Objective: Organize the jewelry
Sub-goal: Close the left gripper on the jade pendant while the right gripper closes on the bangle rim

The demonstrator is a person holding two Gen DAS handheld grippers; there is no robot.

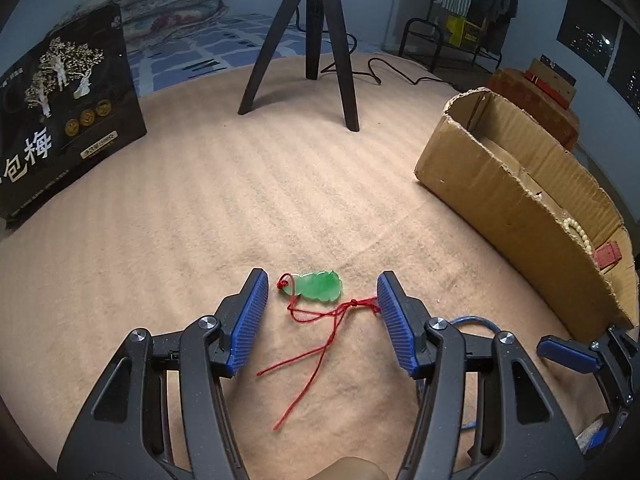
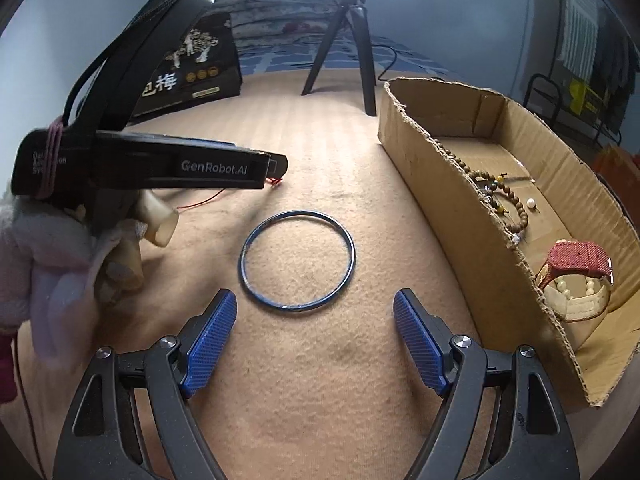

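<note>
A green jade pendant (image 1: 320, 286) on a red cord (image 1: 316, 336) lies on the beige cloth, between and just ahead of the fingertips of my open left gripper (image 1: 320, 284). A thin dark blue bangle (image 2: 297, 255) lies flat on the cloth just ahead of my open, empty right gripper (image 2: 314, 302). The left gripper (image 2: 276, 166) also shows in the right wrist view, low over the cloth at left. An open cardboard box (image 2: 448, 208) at right holds a wooden bead bracelet (image 2: 516, 210), a red-strapped watch (image 2: 576, 258), cream beads (image 2: 580, 302) and a loose pearl (image 2: 531, 202).
A black tripod (image 1: 316, 40) stands at the back centre with a cable trailing right. A black printed gift bag (image 1: 68, 120) stands at the back left. The cardboard box (image 1: 520, 208) runs along the right side. Bedding lies behind.
</note>
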